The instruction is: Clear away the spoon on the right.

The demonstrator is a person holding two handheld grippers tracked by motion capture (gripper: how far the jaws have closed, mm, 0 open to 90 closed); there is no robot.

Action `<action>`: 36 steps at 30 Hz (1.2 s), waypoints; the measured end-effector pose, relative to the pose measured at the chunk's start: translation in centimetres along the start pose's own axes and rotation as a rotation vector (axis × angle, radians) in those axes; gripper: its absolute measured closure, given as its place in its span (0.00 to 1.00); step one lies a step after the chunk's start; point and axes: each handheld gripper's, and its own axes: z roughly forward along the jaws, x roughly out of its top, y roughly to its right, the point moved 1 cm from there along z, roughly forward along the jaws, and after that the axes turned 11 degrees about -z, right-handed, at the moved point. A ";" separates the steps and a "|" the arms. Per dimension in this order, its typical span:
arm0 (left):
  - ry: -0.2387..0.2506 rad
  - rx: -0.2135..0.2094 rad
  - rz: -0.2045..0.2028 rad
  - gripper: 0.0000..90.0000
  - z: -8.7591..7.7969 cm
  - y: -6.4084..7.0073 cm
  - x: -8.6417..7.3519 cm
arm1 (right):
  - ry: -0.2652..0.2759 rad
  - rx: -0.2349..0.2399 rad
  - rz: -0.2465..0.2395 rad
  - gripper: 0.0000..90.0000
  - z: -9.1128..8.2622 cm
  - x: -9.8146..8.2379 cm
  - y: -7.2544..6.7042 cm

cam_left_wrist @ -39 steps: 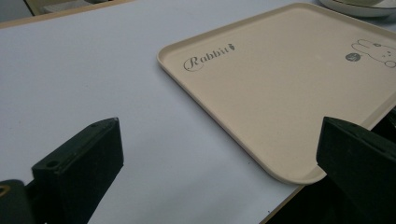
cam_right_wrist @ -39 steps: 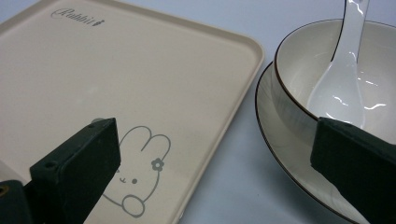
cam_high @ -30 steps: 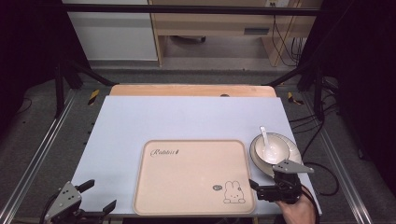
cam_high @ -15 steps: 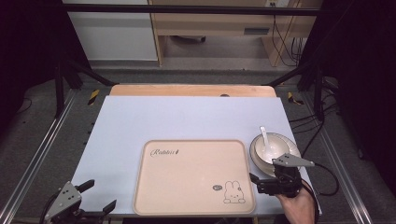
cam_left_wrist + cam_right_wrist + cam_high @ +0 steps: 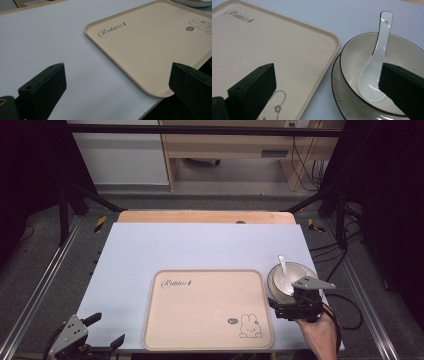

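Observation:
A beige tray (image 5: 207, 307) with a rabbit print lies near the table's front edge. Right of it a cream bowl (image 5: 292, 272) sits on a plate, with a white spoon (image 5: 283, 270) in it. My right gripper (image 5: 296, 301) hovers at the bowl's near side, open, with nothing between its fingers. In the right gripper view the spoon (image 5: 377, 57) leans in the bowl (image 5: 404, 50) on the plate (image 5: 337, 82), beside the tray (image 5: 274, 42), ahead of the gripper (image 5: 327, 72). My left gripper (image 5: 105, 330) stands open at the front left corner, empty. Its own view shows the gripper (image 5: 116, 72) facing the tray's corner (image 5: 155, 47).
The pale blue table top (image 5: 200, 250) stretches bare behind the tray, with a wooden strip (image 5: 205, 216) along its far edge. Black frame legs and cables stand at both sides of the table. A cable (image 5: 350, 307) trails from the right gripper off the right edge.
My right gripper has moved forward, away from the person, closer to the bowl's near rim. The left gripper, tray, bowl and spoon have stayed put.

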 end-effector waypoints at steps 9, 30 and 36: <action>-0.002 0.000 0.001 0.01 0.0 0.0 0.0 | 0.005 -0.016 -0.020 0.01 0.6 0.8 0.8; -0.008 0.000 0.008 0.01 0.0 0.1 0.0 | -0.104 -0.106 0.057 0.01 3.1 1.4 4.1; -0.008 0.000 0.007 0.01 0.0 0.1 0.0 | -0.138 -0.102 0.062 0.05 3.7 1.6 4.9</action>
